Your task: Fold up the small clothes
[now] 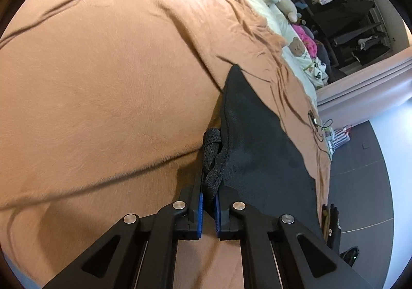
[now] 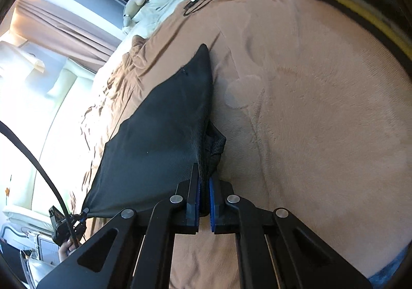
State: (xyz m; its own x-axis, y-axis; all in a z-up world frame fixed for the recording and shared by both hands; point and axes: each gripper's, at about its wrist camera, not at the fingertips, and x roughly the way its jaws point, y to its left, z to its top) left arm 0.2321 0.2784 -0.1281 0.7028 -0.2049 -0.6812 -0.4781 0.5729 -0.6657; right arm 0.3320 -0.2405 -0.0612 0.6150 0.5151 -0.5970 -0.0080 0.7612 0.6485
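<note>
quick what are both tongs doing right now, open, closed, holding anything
Left tongs: closed on one end of the black garment.
Right tongs: closed on its other end.

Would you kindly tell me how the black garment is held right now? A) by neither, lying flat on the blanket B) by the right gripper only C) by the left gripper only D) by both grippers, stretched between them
D: the left gripper and the right gripper each have their jaws shut on an edge of the black garment, which spans between them above the tan blanket.
</note>
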